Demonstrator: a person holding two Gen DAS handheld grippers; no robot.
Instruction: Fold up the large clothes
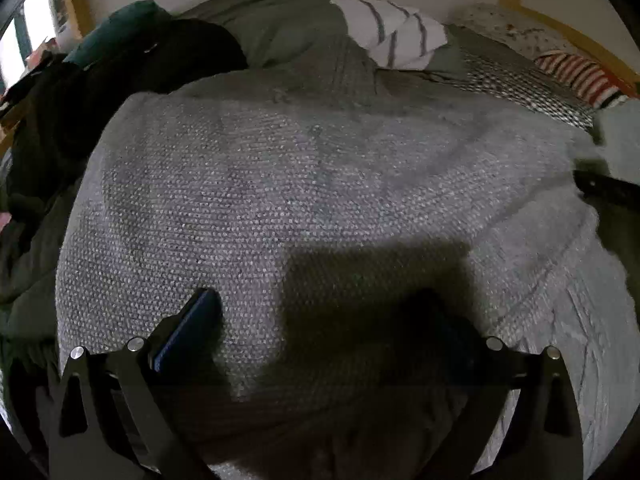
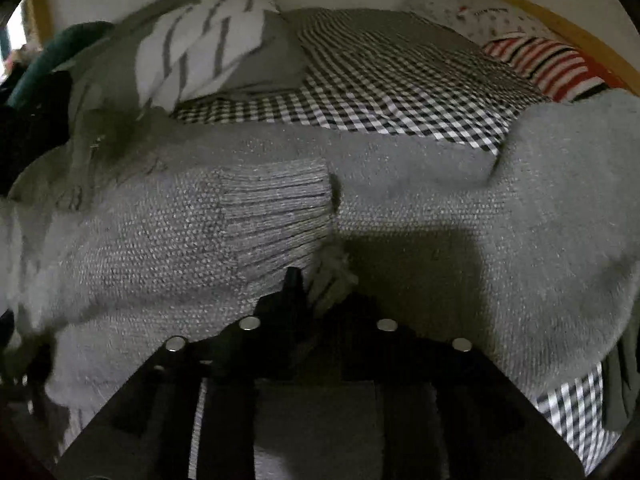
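A large grey knit sweater (image 1: 320, 184) lies spread over the bed and fills the left wrist view. My left gripper (image 1: 320, 312) is open just above it, its blue-padded left finger (image 1: 192, 320) in view, the right finger in shadow. In the right wrist view the sweater (image 2: 440, 208) lies with a ribbed cuff (image 2: 276, 208) folded across its body. My right gripper (image 2: 316, 280) is shut on a bunch of the grey knit near that cuff.
A black-and-white checked cloth (image 2: 400, 80) lies behind the sweater, with a white striped garment (image 2: 200, 52), a red striped one (image 2: 548, 64) and dark clothes (image 1: 120, 80) at the left. A wooden bed frame (image 2: 560, 28) runs along the wall.
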